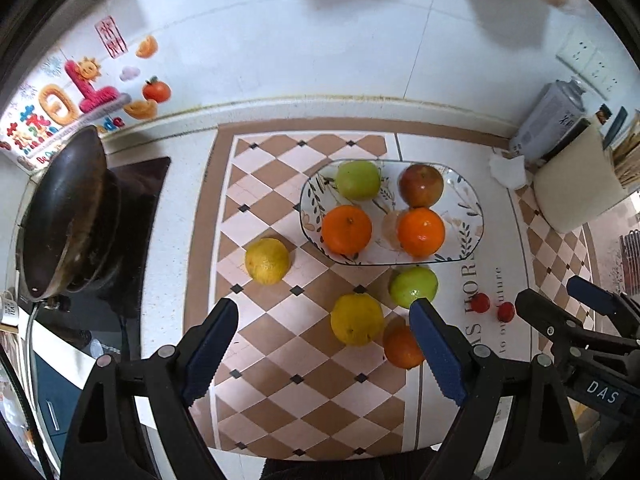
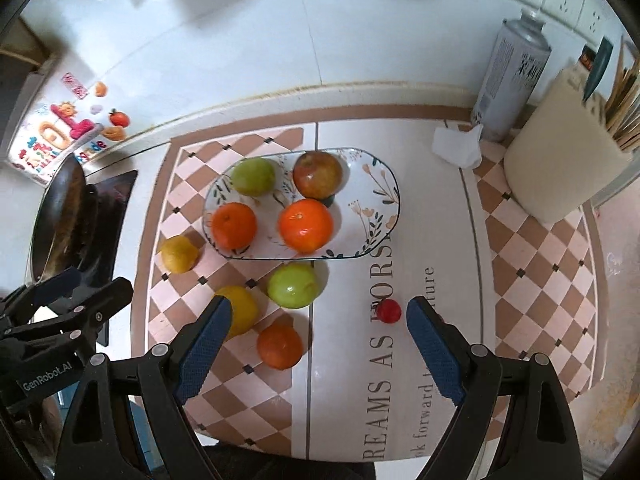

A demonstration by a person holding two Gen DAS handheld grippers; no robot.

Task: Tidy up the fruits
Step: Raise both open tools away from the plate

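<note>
On checkered mat [image 1: 280,360], floral plate [image 1: 472,216], white tiled wall [image 1: 280,40], wok [image 1: 60,216]

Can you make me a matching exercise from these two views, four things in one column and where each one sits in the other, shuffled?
Things
1. red apple
2. spray can
3. dark wok
4. small red fruit

Places
A. on the mat's lettering, off the plate
B. on the stove at the left
C. by the wall under the sockets
D. on the plate, back right

Pairs: 1-D, 2-C, 3-B, 4-A
</note>
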